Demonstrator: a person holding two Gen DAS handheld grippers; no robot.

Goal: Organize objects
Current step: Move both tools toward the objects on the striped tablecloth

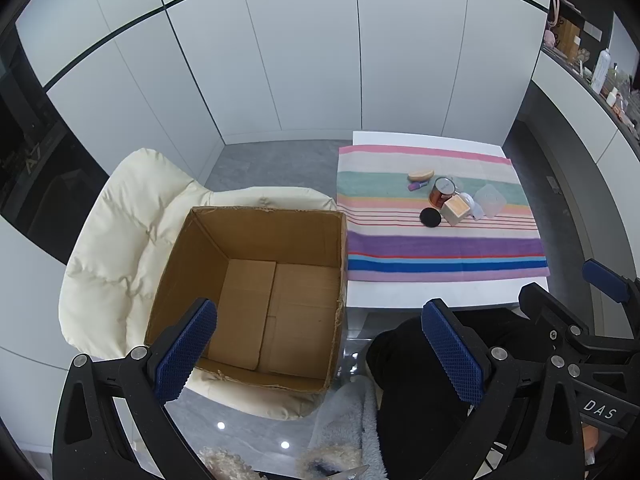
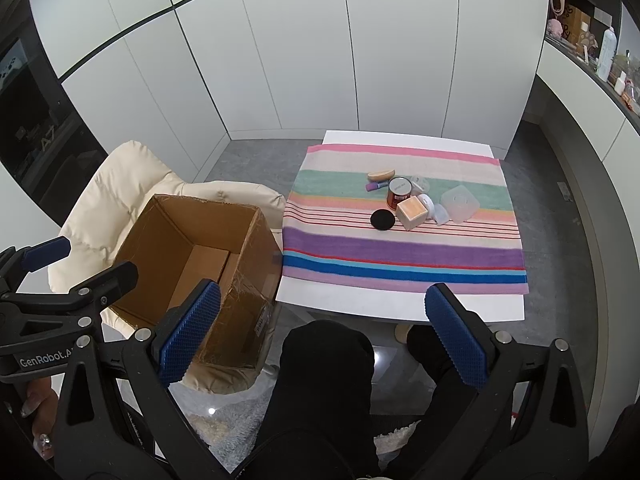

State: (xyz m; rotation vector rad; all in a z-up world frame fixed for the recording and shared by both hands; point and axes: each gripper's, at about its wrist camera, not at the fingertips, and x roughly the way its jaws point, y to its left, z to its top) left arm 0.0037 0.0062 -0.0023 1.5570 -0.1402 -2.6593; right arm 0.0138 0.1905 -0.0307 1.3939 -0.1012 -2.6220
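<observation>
1. My left gripper [image 1: 320, 354] hangs wide open with nothing between its blue pads, held high above the cardboard box [image 1: 256, 288] and the near edge of the table.
2. My right gripper [image 2: 322, 330] is spread just as wide and is also empty, hovering over my knees short of the white table [image 2: 400, 304].
3. The box sits open-topped on the cream padded chair [image 1: 120, 240], at nine o'clock from the table, with only its bare cardboard floor showing inside.
4. On the table lies the striped cloth [image 2: 400, 256], and the objects are clustered on its far half, toward twelve o'clock.
5. In that cluster: a wooden cube [image 2: 412, 213] at the front, with a black disc [image 2: 382, 220] just beside it at nine o'clock.
6. Behind the cube stands an orange can [image 2: 398, 194], with a small purple item [image 2: 374, 187] and a tan oval piece [image 2: 381, 176] at its ten o'clock.
7. At three o'clock from the cube rests a clear plastic container [image 2: 459, 203], with some white pieces between them that I cannot make out.
</observation>
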